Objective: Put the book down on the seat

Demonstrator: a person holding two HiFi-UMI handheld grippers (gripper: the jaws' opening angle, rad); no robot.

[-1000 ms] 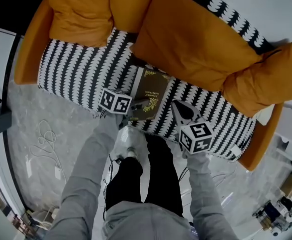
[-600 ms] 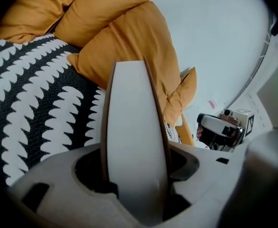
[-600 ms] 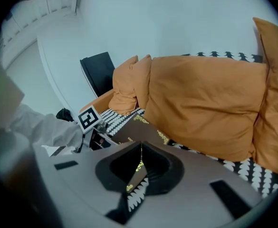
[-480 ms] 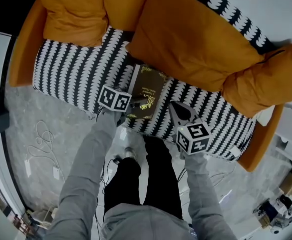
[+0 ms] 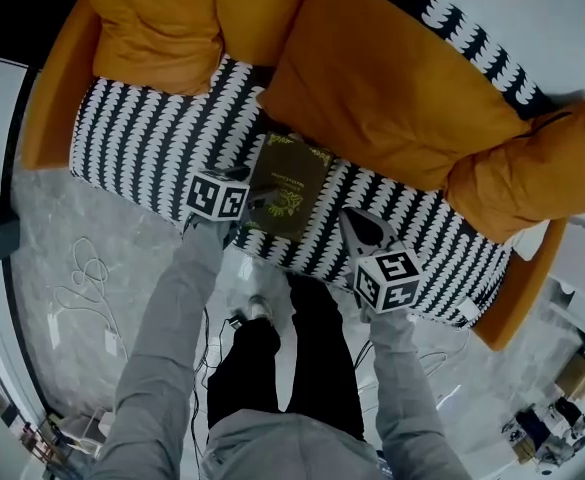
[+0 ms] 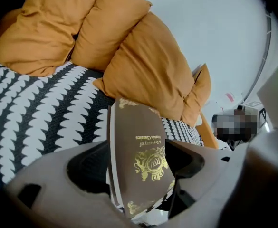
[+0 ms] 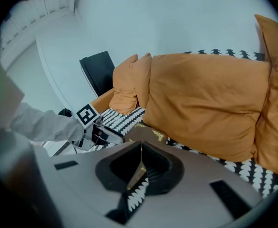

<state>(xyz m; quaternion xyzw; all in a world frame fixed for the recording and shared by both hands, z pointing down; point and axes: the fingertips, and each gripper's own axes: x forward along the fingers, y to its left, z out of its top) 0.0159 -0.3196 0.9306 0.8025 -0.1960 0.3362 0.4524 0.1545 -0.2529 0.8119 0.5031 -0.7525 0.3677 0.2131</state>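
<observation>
1. Head view count: one book (image 5: pixel 287 183), two hand-held grippers, four orange cushions (image 5: pixel 392 83).
2. The book lies on the sofa's black-and-white seat (image 5: pixel 142 138), near its front edge, with its far end just in front of the big cushion.
3. On the left hand-held gripper (image 5: pixel 257 208) the jaws have just been opening. They're spread wide now, with the book's near end between them but not pinched.
4. On the right hand-held gripper (image 5: pixel 352 223) the jaws are closed together with nothing in them, just right of the book.
5. Only my left gripper view shows the cover's gold crest (image 6: pixel 150 163). Only the head view shows the floor cables (image 5: pixel 82 278).
</observation>
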